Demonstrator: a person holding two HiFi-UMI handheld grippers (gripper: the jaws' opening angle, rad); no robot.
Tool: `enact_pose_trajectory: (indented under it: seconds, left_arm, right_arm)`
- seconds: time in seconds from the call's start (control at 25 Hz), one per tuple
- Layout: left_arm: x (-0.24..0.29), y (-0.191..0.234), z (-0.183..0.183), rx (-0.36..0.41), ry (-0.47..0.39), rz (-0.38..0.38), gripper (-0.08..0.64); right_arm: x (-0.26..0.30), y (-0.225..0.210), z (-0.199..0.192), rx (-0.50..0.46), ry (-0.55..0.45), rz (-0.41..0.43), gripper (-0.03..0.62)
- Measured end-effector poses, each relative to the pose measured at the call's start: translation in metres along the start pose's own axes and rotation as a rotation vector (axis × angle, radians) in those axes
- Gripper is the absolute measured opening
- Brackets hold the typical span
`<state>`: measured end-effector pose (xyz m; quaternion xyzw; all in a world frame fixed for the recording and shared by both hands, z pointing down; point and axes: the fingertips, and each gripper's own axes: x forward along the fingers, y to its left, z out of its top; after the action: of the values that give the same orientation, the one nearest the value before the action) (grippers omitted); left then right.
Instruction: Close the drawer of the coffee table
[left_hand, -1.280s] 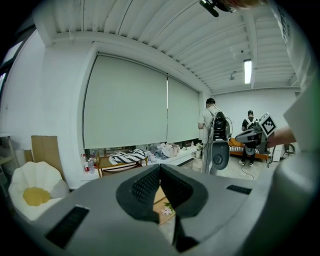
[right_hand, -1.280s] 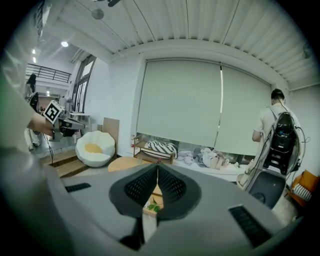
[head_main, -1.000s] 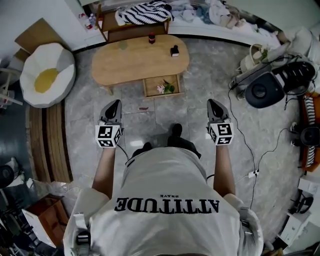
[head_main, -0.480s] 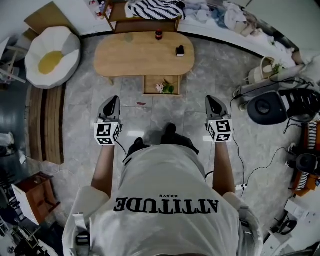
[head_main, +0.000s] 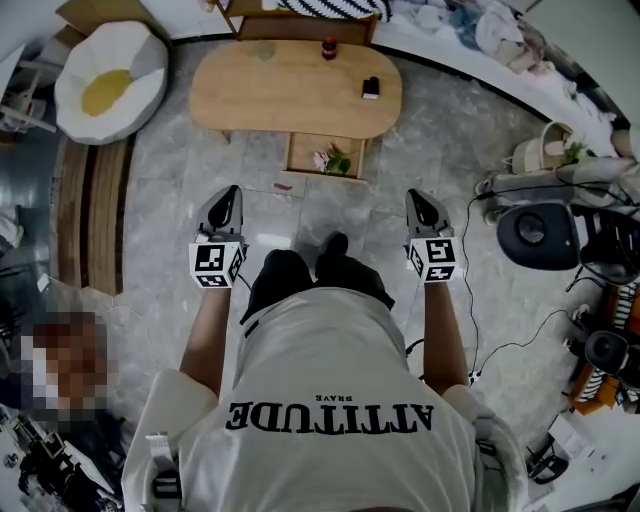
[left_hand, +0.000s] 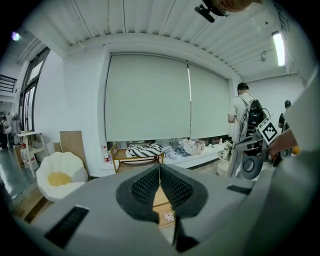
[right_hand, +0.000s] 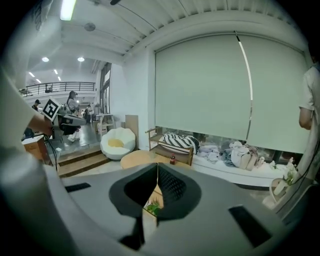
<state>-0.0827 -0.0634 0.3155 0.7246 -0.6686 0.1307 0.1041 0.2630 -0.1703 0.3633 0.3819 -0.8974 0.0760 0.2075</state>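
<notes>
The drawer (head_main: 304, 152) stands pulled out from the near side of the oval desk (head_main: 280, 95), facing the person, with a pink and green sprig (head_main: 333, 160) lying inside. Both tools are closed and hold nothing: the left tool (head_main: 229, 193) and the right tool (head_main: 414, 196) hang over the floor (head_main: 170, 230), well apart from the drawer front.

From here, 3 things could go wrong. A push from 1 tool near a corner could skew the drawer and jam it. A hard shove could slide the desk on the smooth floor and tip the small red bottle (head_main: 329, 47). If the sprig stands above the rim, it may catch under the desk top.
</notes>
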Motion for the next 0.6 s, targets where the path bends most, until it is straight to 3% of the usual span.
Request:
enact_pose_trajectory:
  seconds: [0.32,0.6]
  left_arm:
    - [0.019,0.001,-0.014,0.015,0.025,-0.021,0.021]
    - [0.044,0.028,-0.044,0.024,0.061,-0.057,0.021]
  right_arm:
    - [0.029,0.007,-0.019,0.012,0.03,-0.036,0.02]
    - [0.059,0.023,-0.026,0.021,0.068,-0.082,0.02]
